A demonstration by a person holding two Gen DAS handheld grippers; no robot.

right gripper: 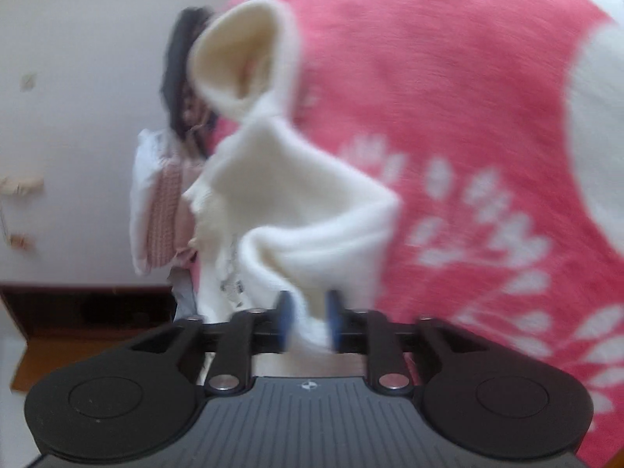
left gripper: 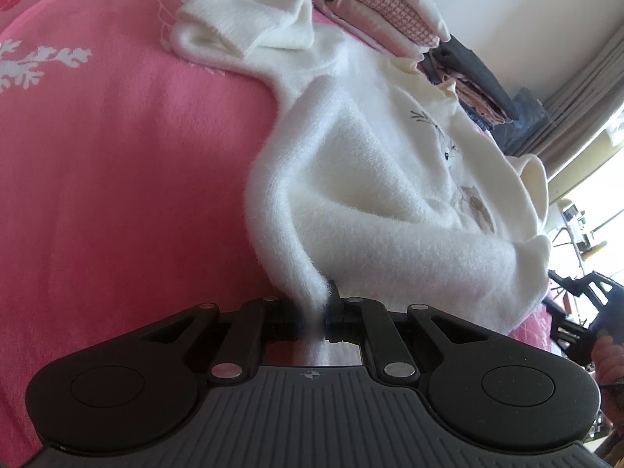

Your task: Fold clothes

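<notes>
A white fuzzy sweater [left gripper: 370, 179] with a small embroidered animal [left gripper: 448, 148] lies on a pink blanket [left gripper: 117, 156]. One ribbed cuff [left gripper: 249, 23] rests at the far end. My left gripper [left gripper: 321, 306] is shut on a pinched ridge of the sweater's near edge, lifting it slightly. In the blurred right wrist view, the sweater [right gripper: 296, 202] hangs in folds, its open cuff [right gripper: 238, 58] above. My right gripper [right gripper: 309, 319] has its blue pads [right gripper: 284, 318] closed on a thick fold of the sweater.
A stack of folded clothes [left gripper: 382, 11] sits behind the sweater by the wall, and shows as pink and dark layers [right gripper: 163, 210] in the right wrist view. Grey curtains [left gripper: 585, 89] hang at the right. A hand [left gripper: 610, 358] shows at the right edge.
</notes>
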